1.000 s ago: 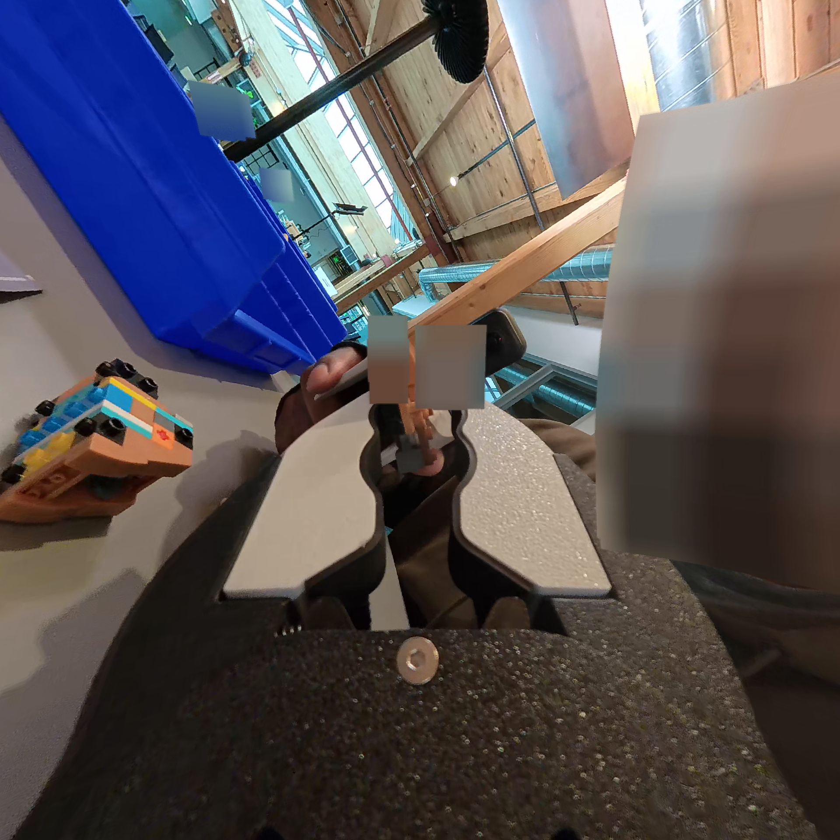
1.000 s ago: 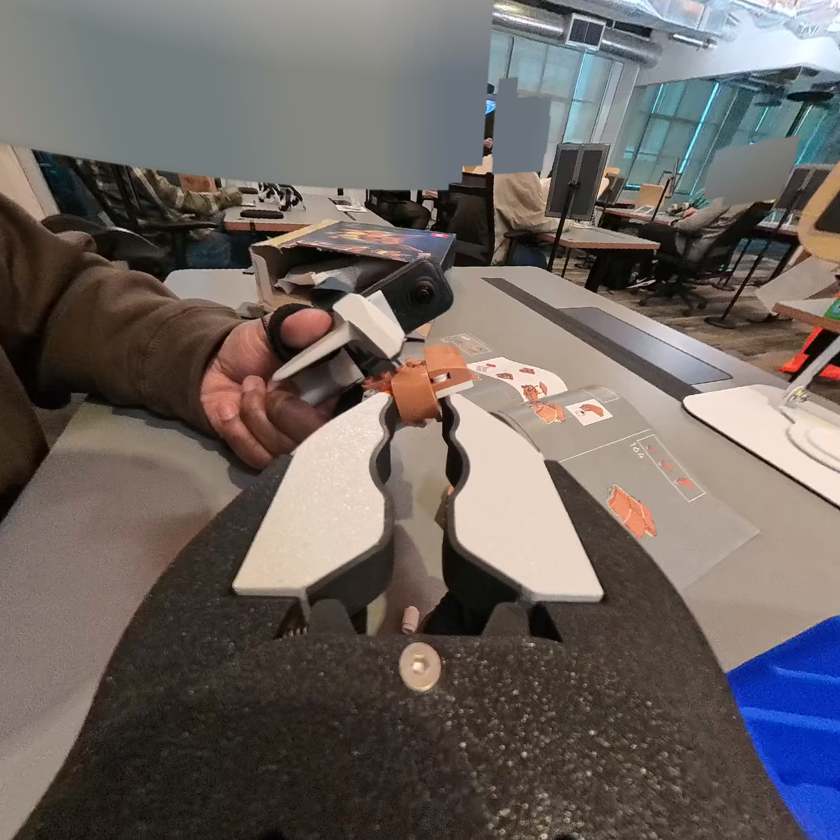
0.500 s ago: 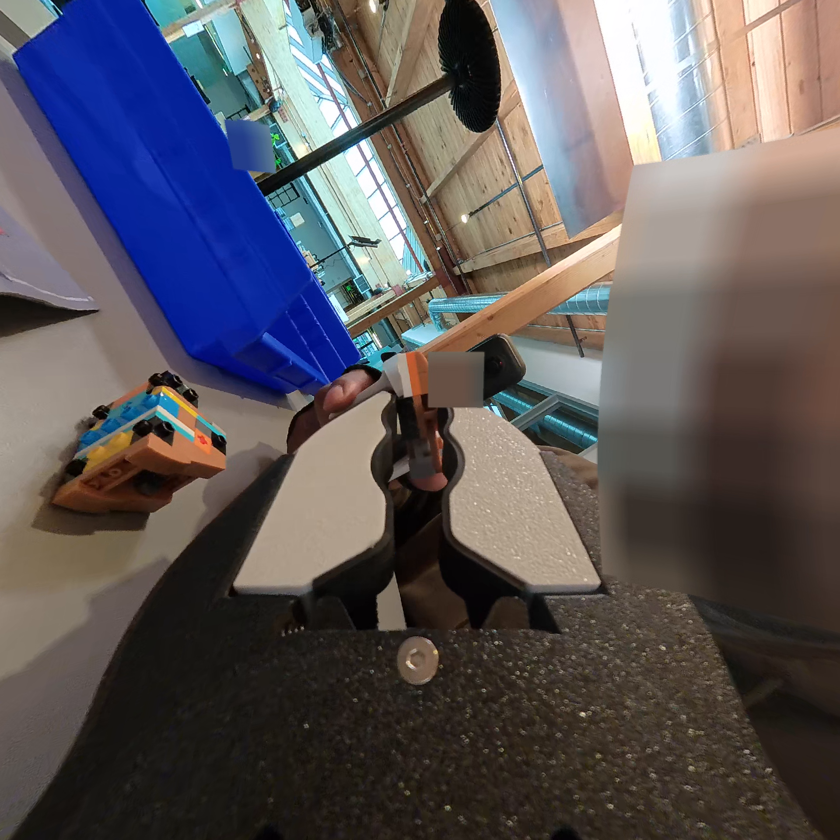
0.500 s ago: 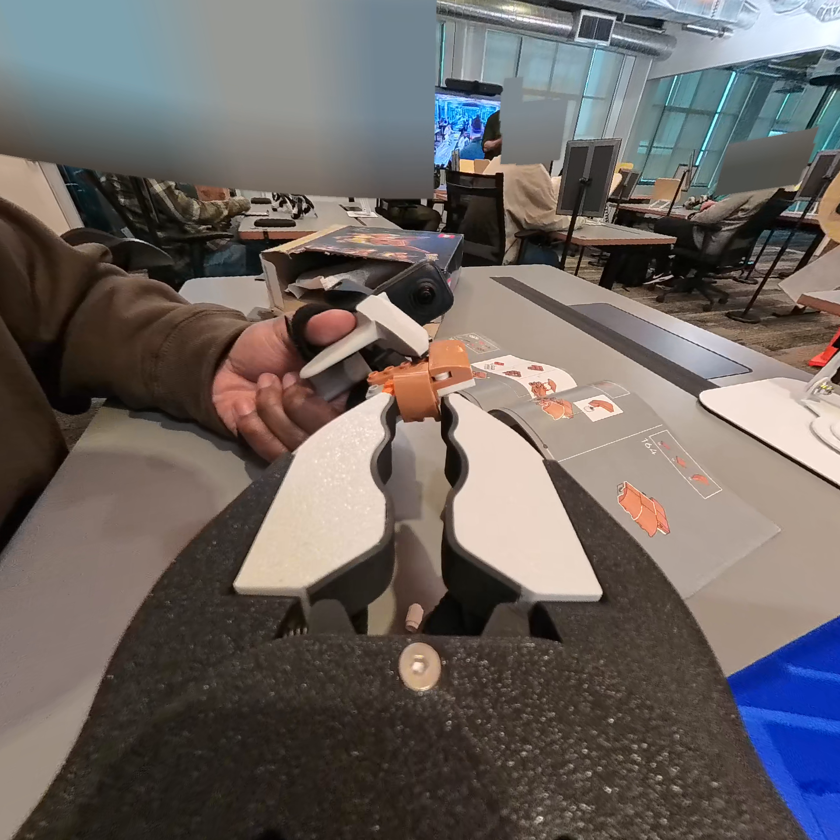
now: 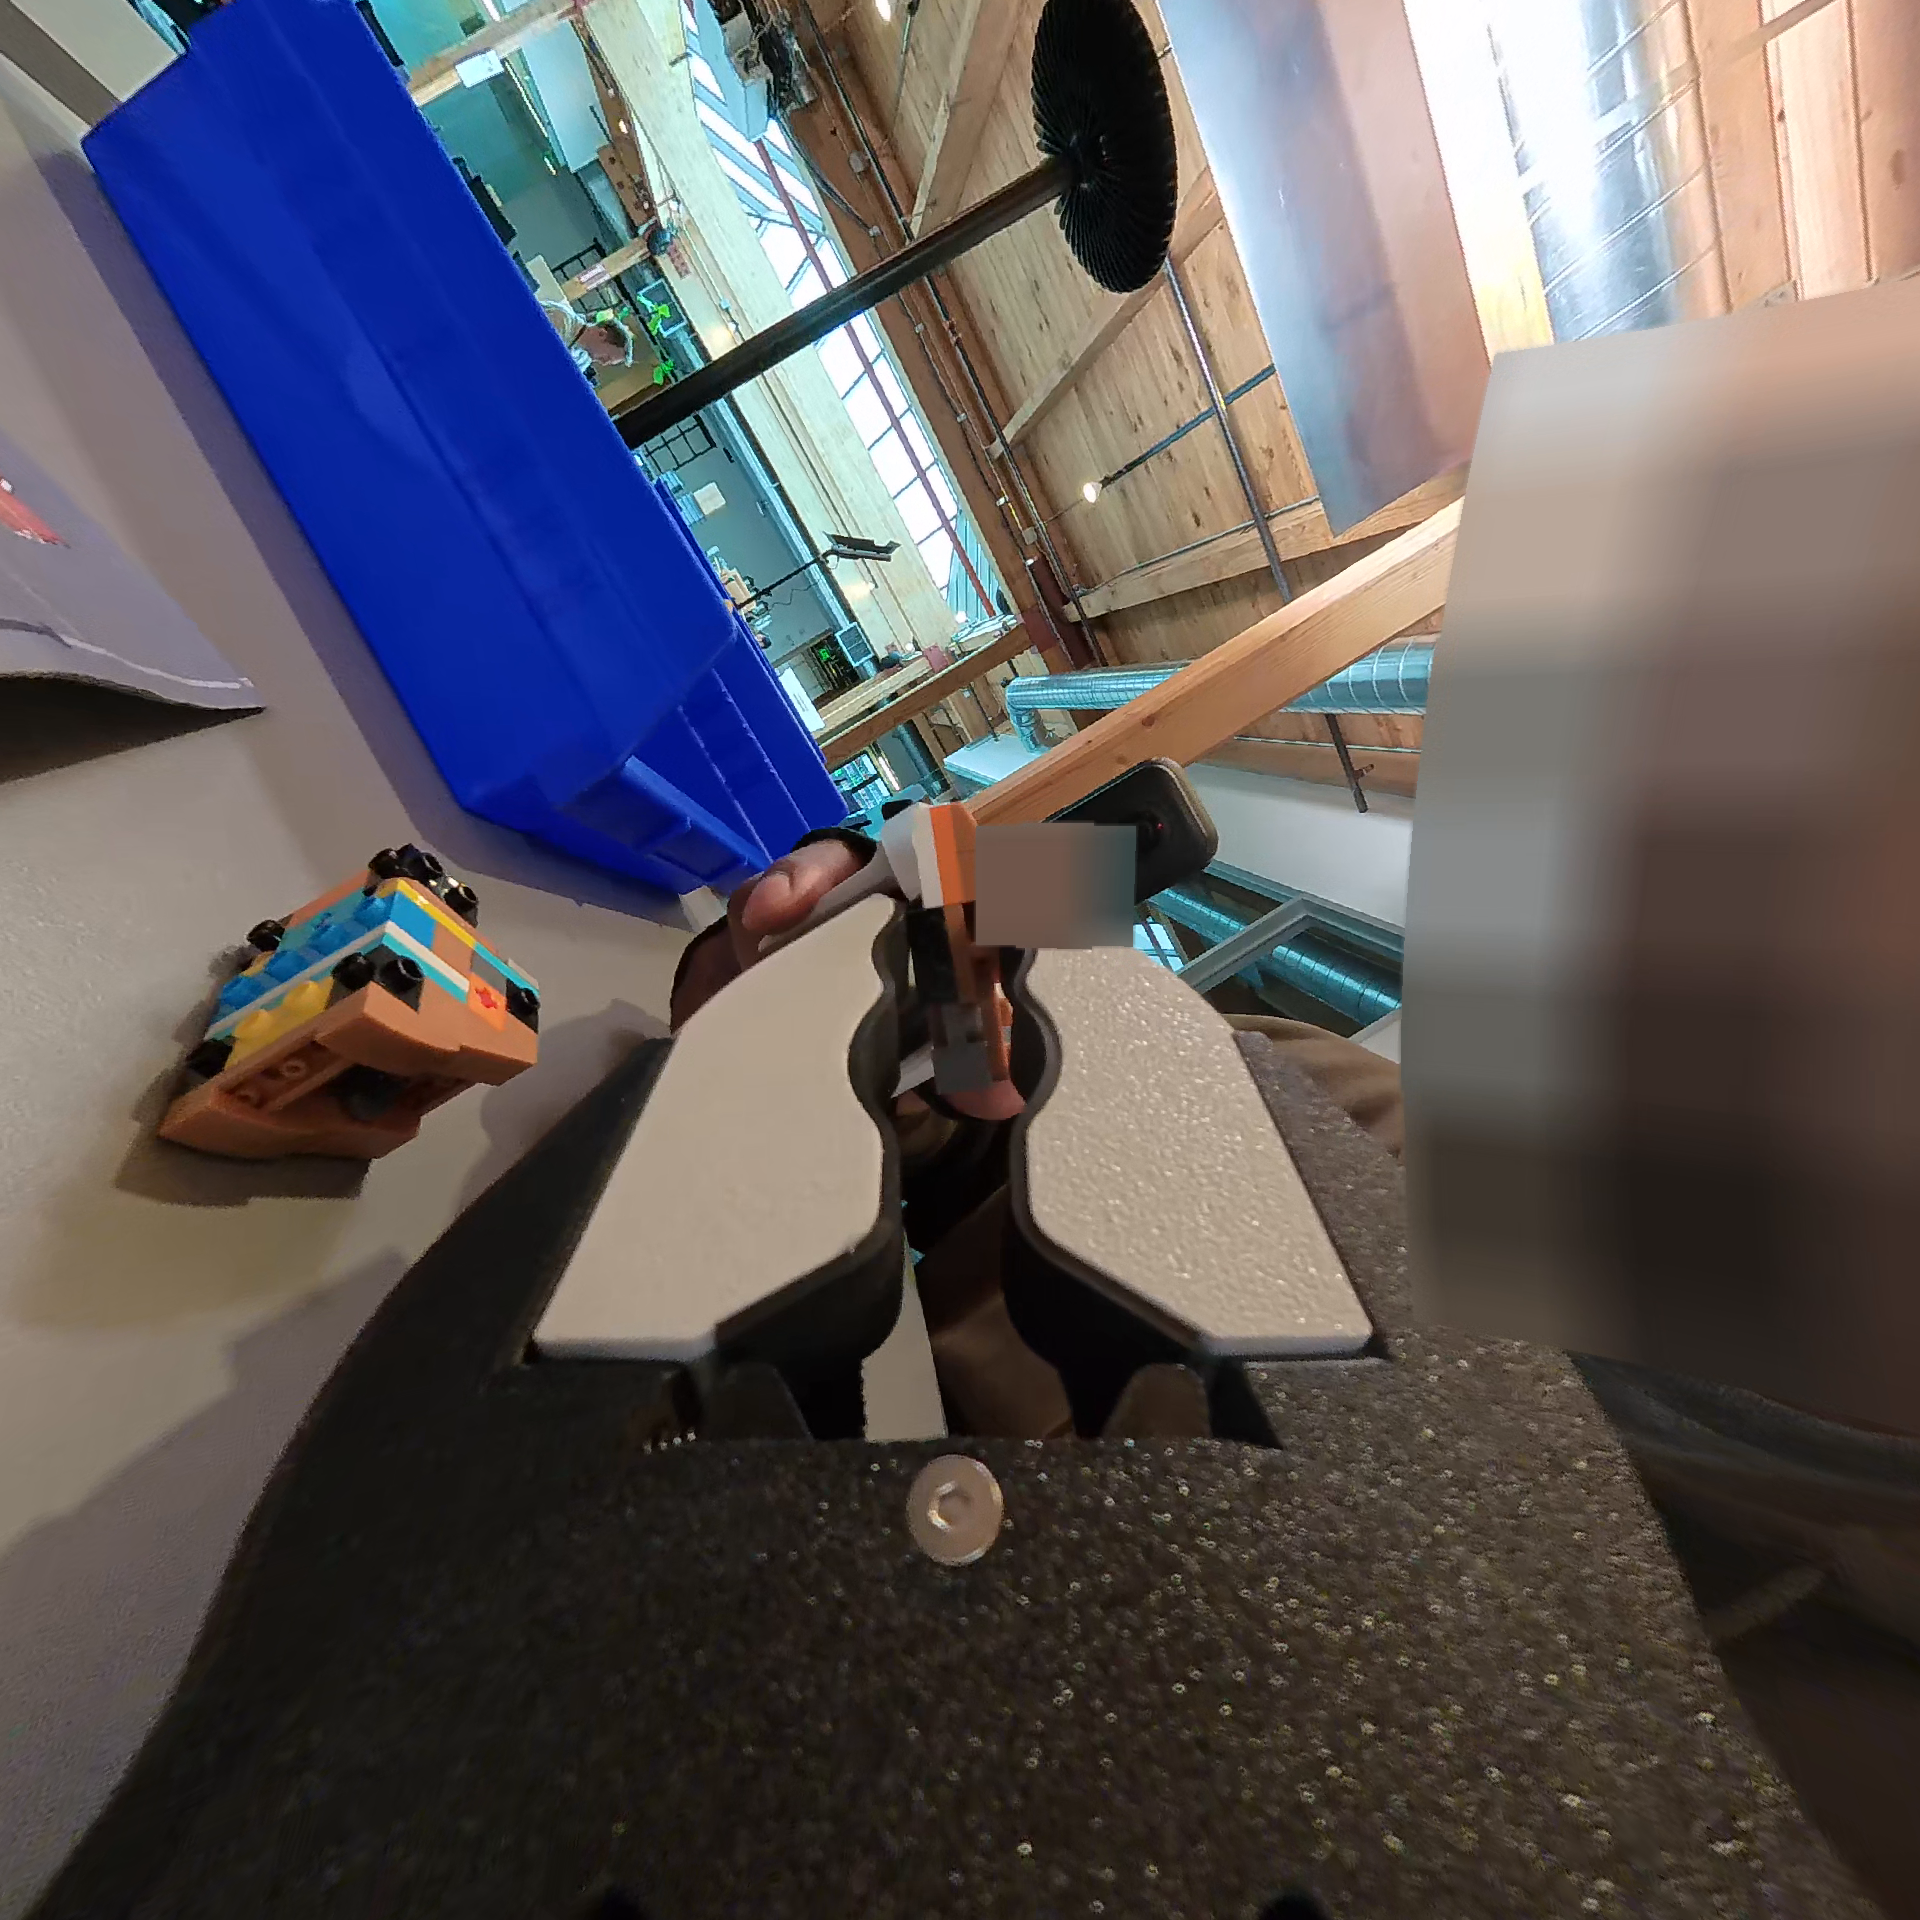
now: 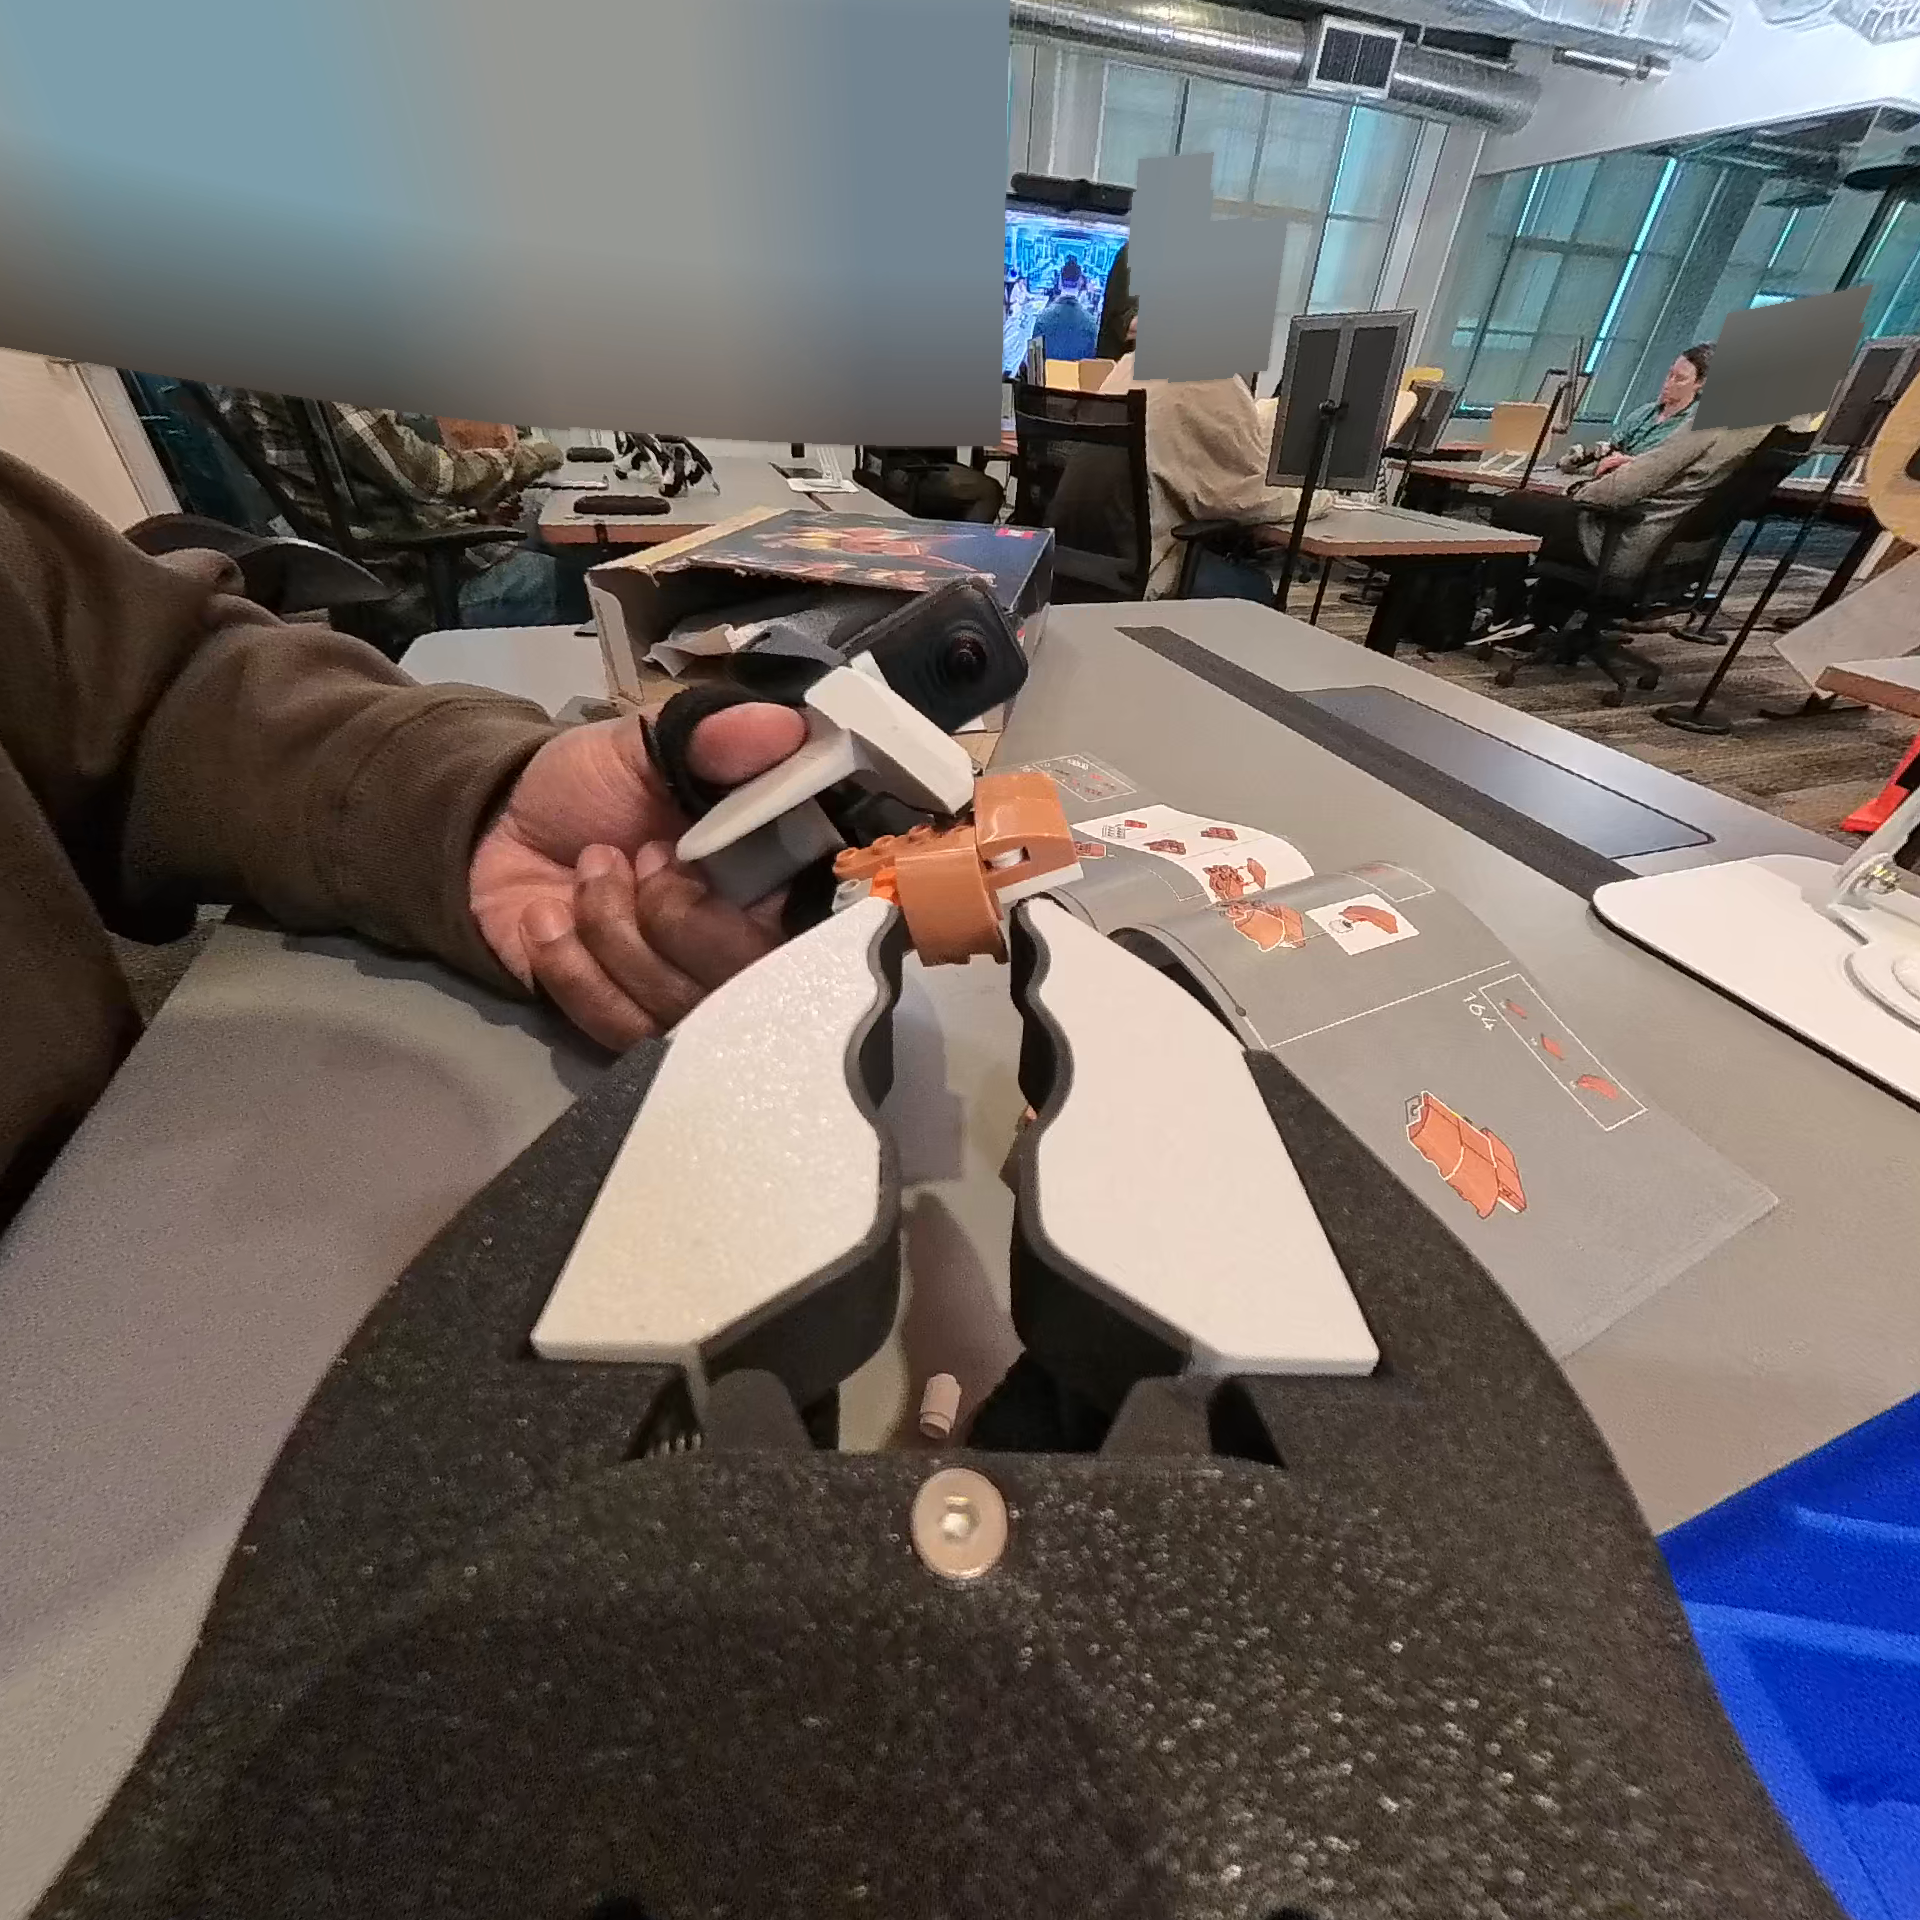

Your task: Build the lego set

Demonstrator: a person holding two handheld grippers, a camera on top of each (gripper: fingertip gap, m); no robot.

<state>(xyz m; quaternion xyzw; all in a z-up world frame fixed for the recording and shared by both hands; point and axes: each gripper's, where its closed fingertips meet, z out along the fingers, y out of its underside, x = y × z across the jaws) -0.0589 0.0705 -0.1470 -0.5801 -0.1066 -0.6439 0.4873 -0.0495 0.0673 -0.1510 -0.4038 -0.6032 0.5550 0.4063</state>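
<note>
Right gripper [image 6: 951,914]: tips clamp the orange lego piece [image 6: 961,873] | Left gripper [image 5: 956,961]: tips pinch the same piece | Multicoloured lego block [image 5: 358,1023]: rests on table [image 5: 156,1299]

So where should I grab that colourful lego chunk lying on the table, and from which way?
Probably pinch the colourful lego chunk across its two smooth tan sides, coming down from above. It lies tilted on the grey table, and its top is bumpy with black studs, so the flat sides likely give fingers more to press on.
</note>
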